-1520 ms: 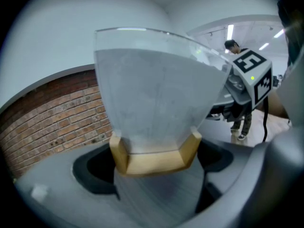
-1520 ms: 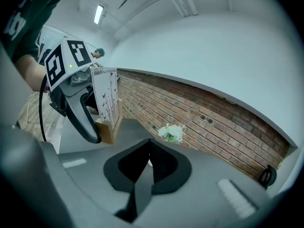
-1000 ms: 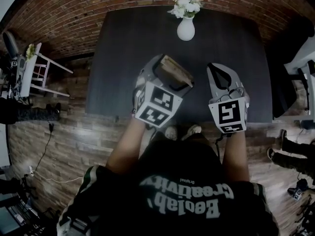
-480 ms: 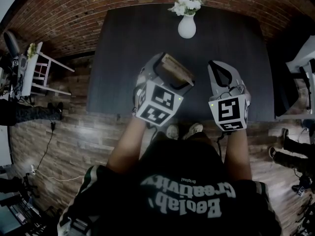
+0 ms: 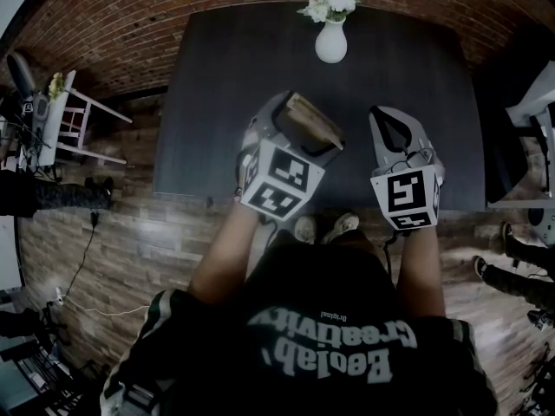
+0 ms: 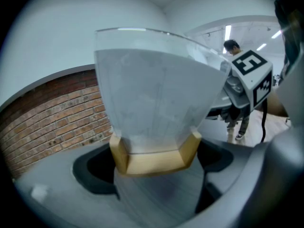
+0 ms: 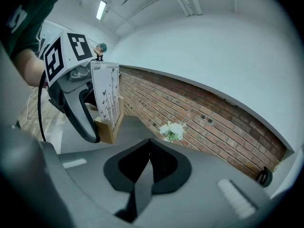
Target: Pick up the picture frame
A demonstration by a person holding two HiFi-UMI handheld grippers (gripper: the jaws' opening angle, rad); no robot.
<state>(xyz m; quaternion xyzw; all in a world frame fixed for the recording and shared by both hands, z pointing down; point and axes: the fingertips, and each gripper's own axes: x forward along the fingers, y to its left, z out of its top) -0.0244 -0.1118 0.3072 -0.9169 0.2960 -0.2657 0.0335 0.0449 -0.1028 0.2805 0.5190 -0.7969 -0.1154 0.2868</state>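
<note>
The picture frame (image 5: 310, 121) has a tan wooden base and a clear pane. My left gripper (image 5: 299, 137) is shut on it and holds it above the dark table (image 5: 225, 76). In the left gripper view the wooden base (image 6: 153, 156) sits clamped between the jaws, with the pane (image 6: 152, 89) rising from it. The right gripper view shows the frame (image 7: 108, 103) at its left, held by the other gripper. My right gripper (image 5: 392, 128) hovers beside it over the table, shut with nothing in it; its jaws meet in a closed seam (image 7: 147, 167).
A white vase of white flowers (image 5: 330, 24) stands at the table's far edge, in front of the brick wall (image 5: 113, 24). The vase of flowers (image 7: 171, 131) also shows in the right gripper view. A white chair (image 5: 65, 124) stands at the left. People's legs show at the right edge.
Both grippers hold nearly the same pose; the view has shifted slightly. The frame stays gripped in the left gripper.
</note>
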